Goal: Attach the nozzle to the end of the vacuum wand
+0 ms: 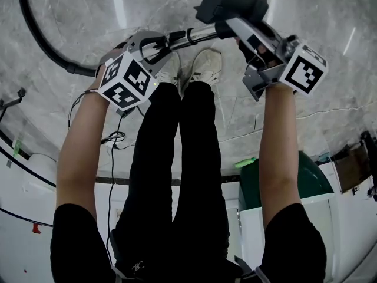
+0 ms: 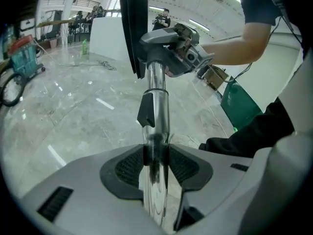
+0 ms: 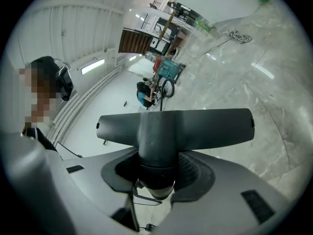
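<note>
Left hand-held gripper (image 2: 156,166) on wand (image 2: 156,84), right (image 3: 157,173) on nozzle (image 3: 195,127)

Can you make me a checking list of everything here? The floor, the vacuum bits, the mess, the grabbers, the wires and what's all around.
Surface: shiny pale marble floor.
Job's things: the chrome wand meets the dark nozzle at its neck; whether it is fully pushed on, cannot tell.
Clutter: a teal cart far off across the floor.
Grippers: the left gripper has its jaws closed on the wand; the right gripper has its jaws closed on the nozzle's neck.
Cables: a black hose curves over the floor; a thin wire hangs by the left wrist.
Surroundings: a green bin, a white counter, people far away.
</note>
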### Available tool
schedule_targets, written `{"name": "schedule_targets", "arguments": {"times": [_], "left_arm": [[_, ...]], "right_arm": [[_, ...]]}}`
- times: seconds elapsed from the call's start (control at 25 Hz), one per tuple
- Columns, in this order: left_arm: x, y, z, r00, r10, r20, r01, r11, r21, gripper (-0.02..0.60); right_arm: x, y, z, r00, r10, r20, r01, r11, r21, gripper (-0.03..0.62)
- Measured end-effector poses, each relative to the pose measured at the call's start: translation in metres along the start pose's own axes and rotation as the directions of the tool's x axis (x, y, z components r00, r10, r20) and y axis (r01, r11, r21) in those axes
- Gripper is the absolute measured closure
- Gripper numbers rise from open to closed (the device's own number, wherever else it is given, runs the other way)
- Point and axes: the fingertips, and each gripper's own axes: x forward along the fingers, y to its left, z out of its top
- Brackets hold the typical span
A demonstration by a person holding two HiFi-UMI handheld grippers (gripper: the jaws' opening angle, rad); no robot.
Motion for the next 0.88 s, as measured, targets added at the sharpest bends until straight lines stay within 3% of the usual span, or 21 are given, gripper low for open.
{"name": "schedule_targets", "arguments": {"times": [0.24,0.4,0.56,0.64,0.72,0.88], "left_arm": [[0.017,-0.004,-0.004,0.998,0.049,-0.026,-0.047,0.997,0.066,0.420],[0.021,-0.002,-0.004,0.997,0.074,-0.032,-0.073,0.996,0.051,0.420],[0.037,0.001,0.000,0.991,0.107,-0.080,-0.098,0.989,0.109,0.420],[0.041,0.004,0.001,0.991,0.098,-0.091,-0.088,0.991,0.105,0.424],[0.038,0.001,0.001,0.996,0.050,-0.069,-0.046,0.997,0.060,0.442],[0.021,-0.011,-0.005,0.998,-0.041,-0.047,0.042,0.999,0.034,0.443]], "right_arm": [[-0.003,-0.009,-0.012,0.999,-0.045,0.025,0.044,0.999,0.025,0.413],[-0.004,-0.012,-0.013,0.998,-0.056,0.021,0.056,0.998,0.026,0.413],[-0.003,-0.006,-0.011,0.998,-0.057,0.009,0.057,0.998,0.017,0.413],[0.001,-0.003,-0.010,0.998,-0.060,0.001,0.060,0.998,0.008,0.413],[0.004,-0.001,-0.012,0.999,-0.031,-0.021,0.031,0.999,0.014,0.413],[0.011,0.017,-0.019,0.987,0.151,-0.060,-0.147,0.986,0.075,0.413]]}}
